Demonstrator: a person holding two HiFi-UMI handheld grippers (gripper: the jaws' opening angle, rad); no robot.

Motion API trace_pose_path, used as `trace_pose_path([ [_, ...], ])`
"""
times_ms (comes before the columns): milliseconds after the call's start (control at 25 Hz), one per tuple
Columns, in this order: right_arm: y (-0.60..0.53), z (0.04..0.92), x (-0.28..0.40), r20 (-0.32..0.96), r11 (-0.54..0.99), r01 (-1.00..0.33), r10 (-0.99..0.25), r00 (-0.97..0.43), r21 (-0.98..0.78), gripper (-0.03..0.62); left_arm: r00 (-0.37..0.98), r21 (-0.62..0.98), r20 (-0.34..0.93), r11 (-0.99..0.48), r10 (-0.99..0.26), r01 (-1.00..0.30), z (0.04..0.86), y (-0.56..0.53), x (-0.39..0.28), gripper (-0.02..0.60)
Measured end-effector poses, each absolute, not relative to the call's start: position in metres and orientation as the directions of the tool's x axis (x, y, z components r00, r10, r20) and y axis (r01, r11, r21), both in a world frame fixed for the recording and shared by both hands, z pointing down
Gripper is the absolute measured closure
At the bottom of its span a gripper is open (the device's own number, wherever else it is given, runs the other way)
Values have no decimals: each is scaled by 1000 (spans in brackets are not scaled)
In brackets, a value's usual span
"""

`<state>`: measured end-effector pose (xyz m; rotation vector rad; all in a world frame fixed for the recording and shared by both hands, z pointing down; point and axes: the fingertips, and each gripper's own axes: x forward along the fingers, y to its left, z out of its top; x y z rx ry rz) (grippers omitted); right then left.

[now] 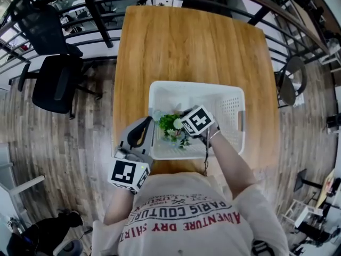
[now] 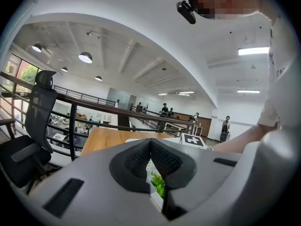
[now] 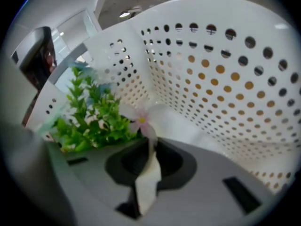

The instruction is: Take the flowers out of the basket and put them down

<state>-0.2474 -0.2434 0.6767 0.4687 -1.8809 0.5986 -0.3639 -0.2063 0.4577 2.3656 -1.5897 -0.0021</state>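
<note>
A white perforated basket (image 1: 197, 85) stands on the wooden table (image 1: 186, 41) near its front edge. Inside it lies a bunch of flowers (image 1: 171, 124), green leaves with pale blossoms. My right gripper (image 1: 184, 135) points steeply down into the basket. In the right gripper view it (image 3: 149, 149) is shut on the white stem of a pale pink flower (image 3: 141, 119), with the green leaves (image 3: 89, 121) just to the left and the basket wall (image 3: 225, 79) behind. My left gripper (image 1: 145, 122) is outside the basket's left wall, shut and holding nothing (image 2: 150, 142).
A black office chair (image 1: 53, 79) stands on the wooden floor left of the table, also seen as a chair (image 2: 33, 121) in the left gripper view. A dark railing (image 1: 101, 15) curves round the table's far side. A round stool (image 1: 293, 79) is at the right.
</note>
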Motion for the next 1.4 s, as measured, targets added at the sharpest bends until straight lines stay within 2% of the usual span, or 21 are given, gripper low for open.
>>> trace_pose_path([
  [240,-235,644,-251,899,823,-532,-62,-433,-200,526,344,234,162,-303,-925,-924,451,-198,-360,555],
  [480,-237,585,-222,852,825,-544,-172,-495,-150,526,352,209,130,-321,-927,-924,431,-191,-328,555],
  [960,-268,474,-106,726,758,-645,-391,-566,-95,526,431,162,105,-412,-896,-897,396,-203,-220,555],
  [1280,-281,424,-6,641,682,-731,-548,-537,-29,528,467,126,100,-455,-879,-882,387,-215,-156,555],
  [1400,-283,425,24,647,669,-743,-566,-511,-3,528,471,135,99,-457,-877,-879,391,-218,-135,555],
])
